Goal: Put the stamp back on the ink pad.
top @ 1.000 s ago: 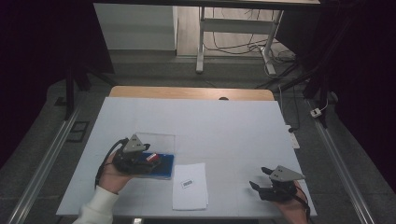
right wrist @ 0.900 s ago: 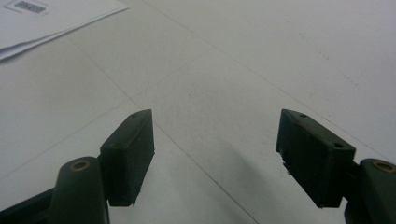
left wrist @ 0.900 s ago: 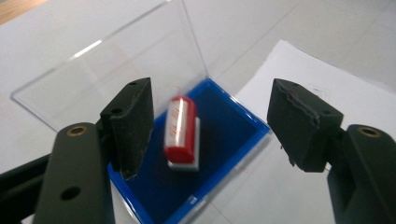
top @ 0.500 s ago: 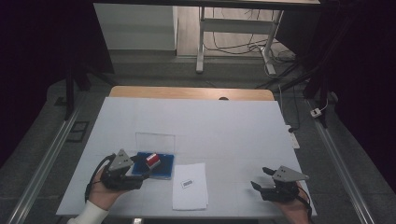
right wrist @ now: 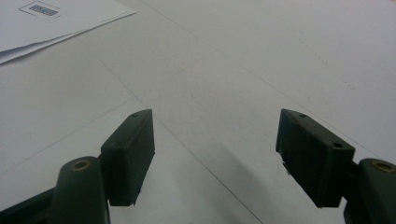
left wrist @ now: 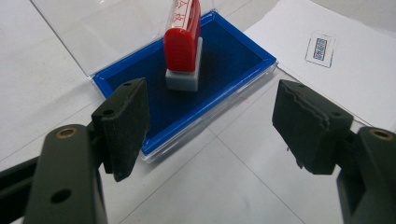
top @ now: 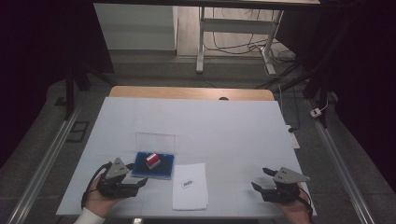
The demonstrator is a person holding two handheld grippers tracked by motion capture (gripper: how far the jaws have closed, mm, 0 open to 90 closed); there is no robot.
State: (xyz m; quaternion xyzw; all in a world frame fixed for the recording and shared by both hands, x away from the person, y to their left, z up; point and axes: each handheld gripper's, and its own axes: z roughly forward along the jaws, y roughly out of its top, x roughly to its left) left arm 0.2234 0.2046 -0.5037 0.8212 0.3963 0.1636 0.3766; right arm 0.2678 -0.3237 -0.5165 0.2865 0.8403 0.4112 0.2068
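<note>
We read the work in hand as stamping the sheet, and it looks to be at an early or in-between stage. The red stamp [left wrist: 183, 44] stands upright on the blue ink pad [left wrist: 224, 60], straight ahead of our left gripper [left wrist: 212, 100] and a little beyond its fingertips, touched by neither jaw. That gripper's jaws have just been opening and now stand spread, with nothing between them but the near edge of the pad and bare table [top: 224, 130]. The clear lid [left wrist: 107, 28] is already swung up behind the pad on the far side from the gripper, so opening the case is done, and the stamp resting on the pad suggests inking is under way or finished. The white sheet [left wrist: 355, 79] lies just beside the pad, ahead and to the right of the left gripper, and carries a small printed box [left wrist: 321, 46]; we cannot tell whether any red impression is on it, so we judge the pressing itself as not yet done. Our right gripper [right wrist: 215, 126] rests low on the table with its jaws apart and empty, the sheet's corner well ahead of it to its left. What remains, we think, is to grasp the stamp, carry it to the sheet and press.
</note>
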